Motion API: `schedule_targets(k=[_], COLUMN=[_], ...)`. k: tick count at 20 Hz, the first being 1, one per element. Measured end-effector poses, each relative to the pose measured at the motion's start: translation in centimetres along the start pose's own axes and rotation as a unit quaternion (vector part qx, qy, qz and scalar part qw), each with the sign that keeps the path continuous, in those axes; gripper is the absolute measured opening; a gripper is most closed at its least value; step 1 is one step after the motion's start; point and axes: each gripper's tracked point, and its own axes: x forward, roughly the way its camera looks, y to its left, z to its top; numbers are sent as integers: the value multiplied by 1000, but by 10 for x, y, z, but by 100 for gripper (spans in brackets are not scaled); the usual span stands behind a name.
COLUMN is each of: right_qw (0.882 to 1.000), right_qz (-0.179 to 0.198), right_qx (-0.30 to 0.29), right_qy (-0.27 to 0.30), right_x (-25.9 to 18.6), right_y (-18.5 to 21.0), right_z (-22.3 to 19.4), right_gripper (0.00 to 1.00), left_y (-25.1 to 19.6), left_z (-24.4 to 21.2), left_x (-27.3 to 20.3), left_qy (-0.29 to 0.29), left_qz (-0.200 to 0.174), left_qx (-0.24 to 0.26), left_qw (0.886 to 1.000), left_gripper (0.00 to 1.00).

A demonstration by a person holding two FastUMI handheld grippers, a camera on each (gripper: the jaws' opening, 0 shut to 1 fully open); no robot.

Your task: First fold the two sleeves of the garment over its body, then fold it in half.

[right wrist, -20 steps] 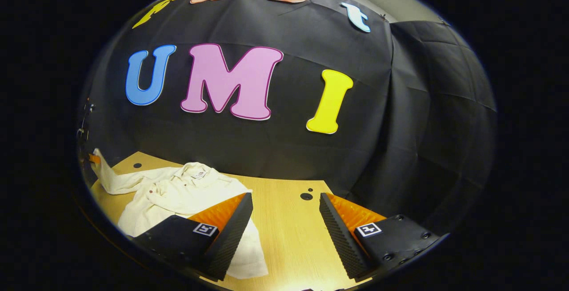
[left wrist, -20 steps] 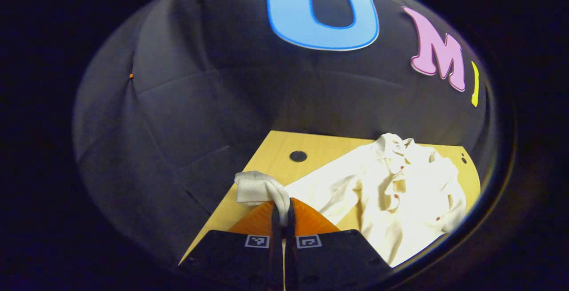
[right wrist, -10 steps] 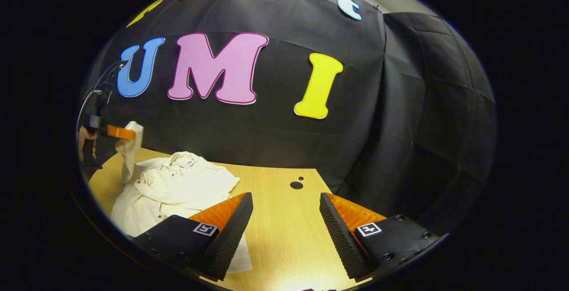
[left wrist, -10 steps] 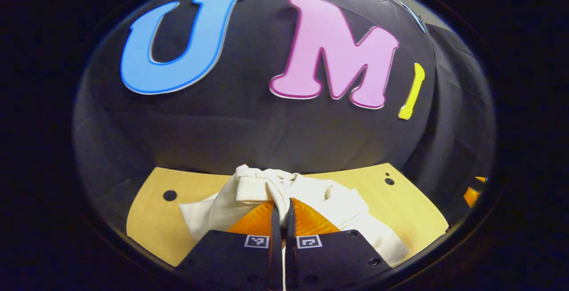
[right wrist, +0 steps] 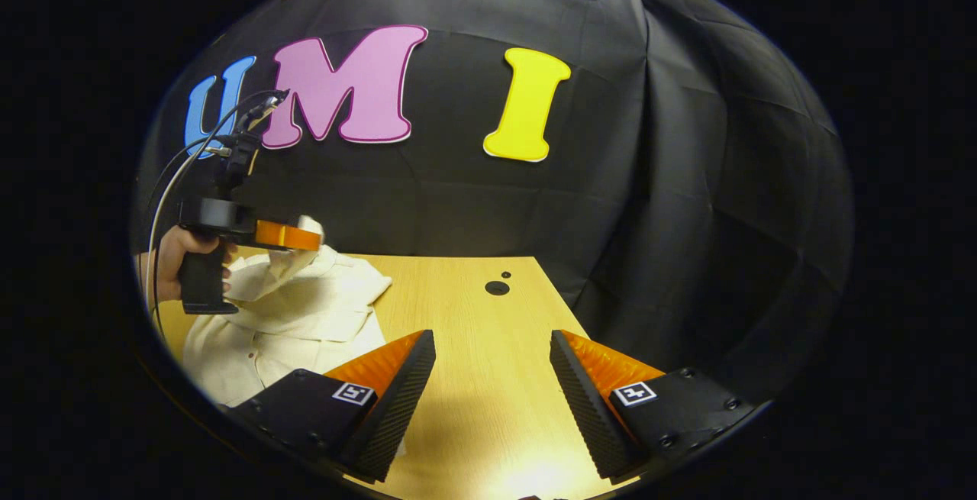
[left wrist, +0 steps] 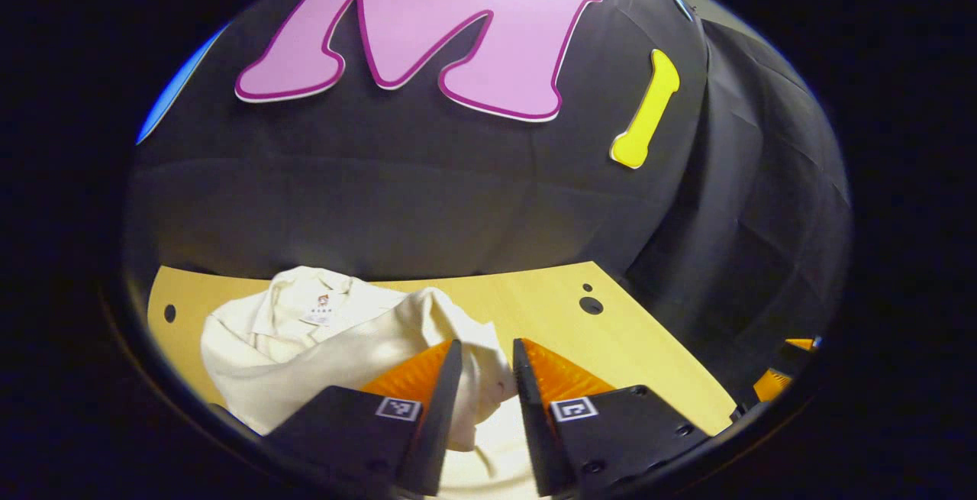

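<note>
A cream shirt lies on the wooden table, collar toward the booth wall. Its left sleeve is laid across the body. In the left gripper view, my left gripper is open, its fingers a little apart, with the sleeve's end loose in the gap. In the right gripper view, the left gripper hovers over the shirt, held by a hand, with cloth bunched at its tip. My right gripper is wide open above bare table, right of the shirt, holding nothing.
Small round holes sit in the tabletop near the back edge. The black cloth wall stands close behind the table. A cable arcs up from the left gripper's handle.
The left gripper carried the sleeve up and rightward over the shirt's body, then its fingers parted from shut on the sleeve. The right gripper stayed open and moved only slightly.
</note>
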Motion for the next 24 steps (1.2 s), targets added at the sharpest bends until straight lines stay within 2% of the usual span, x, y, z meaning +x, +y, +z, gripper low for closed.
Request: schedule_targets(k=[2,3,8,12,15,16,17,18,20,24], right_qw=[1000,1000,997,988,980,977,973,969,960,945], right_qz=[6,10,41,68,83,85,90,93,103,105], right_qx=[-2,-2,2,-2,6,9,10,9,10,33], right_qy=[12,20,67,136,183,197,214,229,262,308], right_x=[8,10,17,15,8,6,2,-1,-8,-19], right_y=[1,3,38,71,93,97,103,107,118,131], right_z=[-10,-17,-53,-96,-123,-132,-142,-152,-174,-207], right_gripper=[97,97,98,98,98,94,98,98,98,98], left_y=[-7,-10,19,65,101,114,127,139,166,197], left_z=[-4,-4,-2,-39,-83,-103,-126,-147,-188,-271], left_x=[8,5,-42,-105,-160,-179,-196,-214,-247,-299], left_qy=[-4,-8,-38,-11,14,30,49,64,92,166], left_qz=[-9,-12,15,73,117,131,147,162,197,239], left_qx=[-8,-6,29,29,23,26,26,26,21,-8], left_qw=[1000,1000,999,997,993,991,988,984,976,957], left_gripper=[87,96,96,96,96,96,96,96,96,96])
